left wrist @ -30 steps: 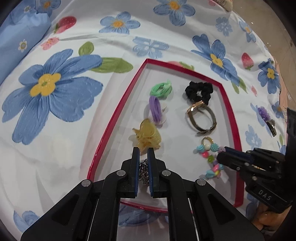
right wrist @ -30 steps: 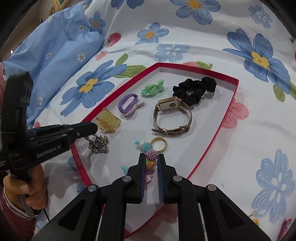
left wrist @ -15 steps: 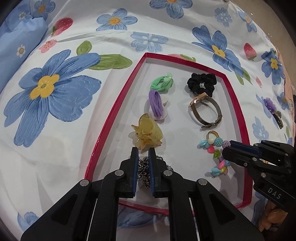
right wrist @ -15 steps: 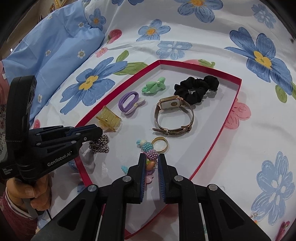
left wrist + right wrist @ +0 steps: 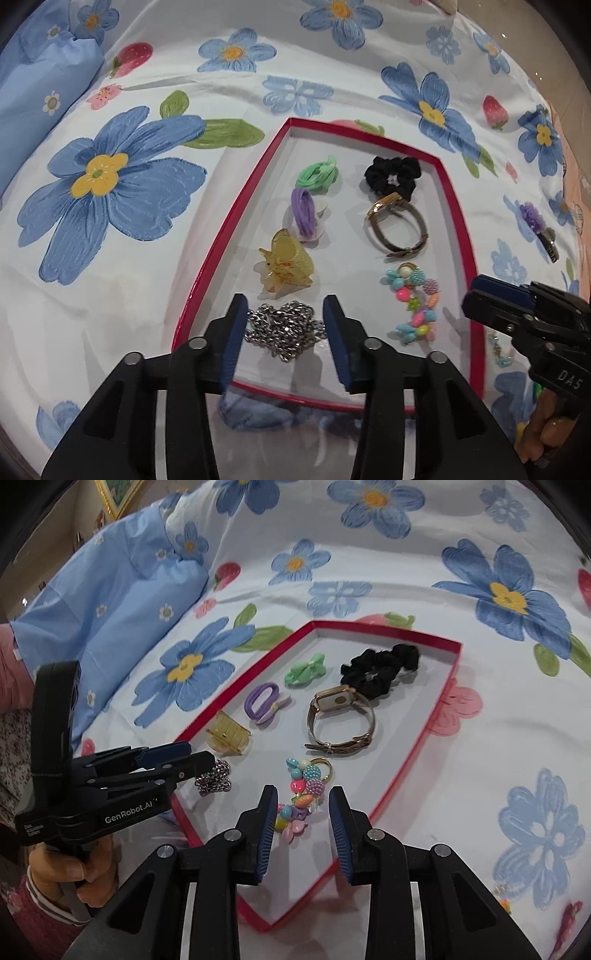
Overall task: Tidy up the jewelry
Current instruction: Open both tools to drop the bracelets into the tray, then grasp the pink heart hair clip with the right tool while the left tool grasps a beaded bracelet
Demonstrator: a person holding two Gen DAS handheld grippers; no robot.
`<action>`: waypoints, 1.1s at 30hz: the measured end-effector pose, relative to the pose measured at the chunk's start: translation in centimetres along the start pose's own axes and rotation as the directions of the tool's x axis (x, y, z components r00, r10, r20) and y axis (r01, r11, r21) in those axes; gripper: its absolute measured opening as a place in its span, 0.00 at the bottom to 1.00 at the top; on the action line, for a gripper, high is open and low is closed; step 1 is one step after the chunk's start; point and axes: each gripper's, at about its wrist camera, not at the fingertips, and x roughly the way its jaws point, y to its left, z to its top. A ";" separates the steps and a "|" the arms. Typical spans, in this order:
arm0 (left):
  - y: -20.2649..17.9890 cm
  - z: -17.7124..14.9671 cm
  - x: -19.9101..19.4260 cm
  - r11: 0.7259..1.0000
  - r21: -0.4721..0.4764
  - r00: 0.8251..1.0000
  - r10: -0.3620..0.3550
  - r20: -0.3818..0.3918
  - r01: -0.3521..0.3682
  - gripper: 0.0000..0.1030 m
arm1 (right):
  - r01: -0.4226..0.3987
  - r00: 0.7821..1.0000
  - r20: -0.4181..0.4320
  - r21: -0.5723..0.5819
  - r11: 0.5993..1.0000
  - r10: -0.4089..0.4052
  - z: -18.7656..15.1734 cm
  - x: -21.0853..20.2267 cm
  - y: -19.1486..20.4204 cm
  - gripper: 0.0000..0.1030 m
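A red-rimmed white tray [image 5: 229,225] [image 5: 417,746] lies on the flowered bedsheet. It holds a silver chain [image 5: 284,326] [image 5: 216,777], a colourful bead bracelet [image 5: 415,302] [image 5: 301,797], a yellow claw clip [image 5: 286,264] [image 5: 229,734], a purple hair tie [image 5: 303,212] [image 5: 260,701], a green hair tie [image 5: 317,175] [image 5: 304,672], a black scrunchie [image 5: 393,175] [image 5: 380,666] and a gold watch [image 5: 395,225] [image 5: 340,718]. My left gripper [image 5: 287,321] [image 5: 199,755] is open around the chain. My right gripper [image 5: 303,814] [image 5: 476,293] is open around the bracelet.
A purple flower clip [image 5: 537,225] and small beaded pieces [image 5: 498,347] lie on the sheet right of the tray. A blue pillow [image 5: 110,590] sits at the far left. Small trinkets [image 5: 569,919] lie at the right wrist view's lower right.
Both grippers were shut a second ago and have opened wide. The chain and the bead bracelet now lie free on the tray between the fingers.
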 end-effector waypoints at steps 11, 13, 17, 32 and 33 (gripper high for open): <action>-2.9 -1.6 -3.2 0.997 -0.027 0.996 -0.077 0.047 0.079 0.53 | 0.032 0.993 0.112 0.113 0.993 -0.045 -3.2 -7.1 -3.9 0.42; -3.6 -1.8 -3.7 0.996 -0.018 0.995 -0.088 0.051 0.089 0.55 | 0.044 0.990 0.126 0.133 0.990 -0.061 -4.0 -8.4 -4.8 0.42; -5.5 -2.4 -4.8 0.993 0.009 0.991 -0.116 0.059 0.116 0.57 | 0.073 0.984 0.148 0.172 0.982 -0.099 -5.5 -10.9 -6.5 0.42; -12.3 -4.6 -5.7 0.974 0.129 0.982 -0.188 0.018 0.184 0.63 | 0.148 0.960 0.178 0.329 0.933 -0.215 -11.2 -16.4 -12.6 0.43; -12.6 -4.7 -5.7 0.974 0.134 0.982 -0.189 0.015 0.185 0.63 | 0.150 0.959 0.178 0.336 0.930 -0.219 -11.5 -16.6 -12.8 0.43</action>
